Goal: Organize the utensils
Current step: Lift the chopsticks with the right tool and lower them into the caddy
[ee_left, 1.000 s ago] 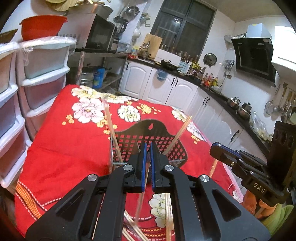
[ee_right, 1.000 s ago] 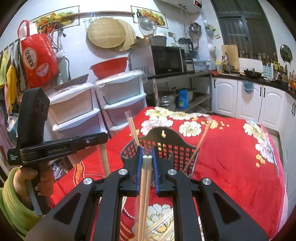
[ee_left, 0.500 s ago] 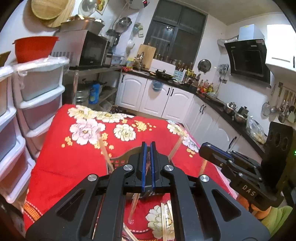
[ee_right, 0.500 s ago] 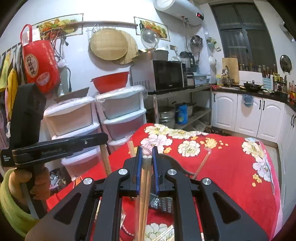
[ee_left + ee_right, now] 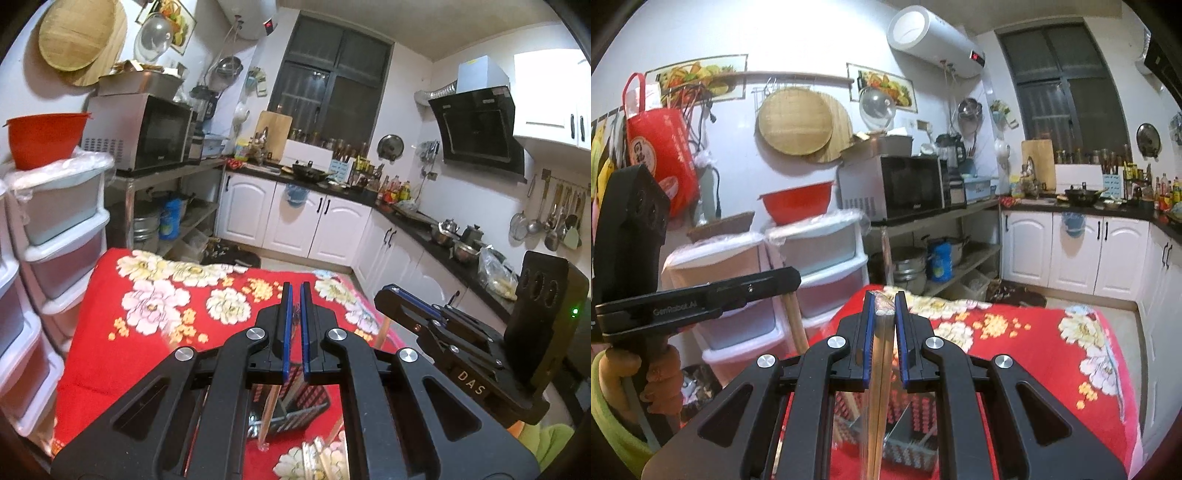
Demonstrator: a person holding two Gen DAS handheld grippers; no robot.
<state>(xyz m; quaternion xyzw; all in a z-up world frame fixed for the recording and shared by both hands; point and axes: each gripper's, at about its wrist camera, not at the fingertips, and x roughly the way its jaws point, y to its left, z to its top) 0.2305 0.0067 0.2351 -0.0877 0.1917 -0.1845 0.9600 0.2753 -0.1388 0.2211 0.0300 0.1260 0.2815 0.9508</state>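
Wooden chopsticks [image 5: 881, 373], pale and still in a clear sleeve, stand pinched between the pads of my right gripper [image 5: 884, 314]. Since a second ago both grippers have risen, so the black mesh basket [image 5: 908, 439] has dropped from ahead to below my fingers; I judge the pair is lifted clear for dropping in. My left gripper [image 5: 294, 314] is pressed together on a thin chopstick [image 5: 271, 410] hanging over the red floral surface [image 5: 110, 343].

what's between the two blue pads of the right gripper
A pair of pale wooden chopsticks in a clear wrapper, clamped between the right gripper pads; the right wrist view shows it.
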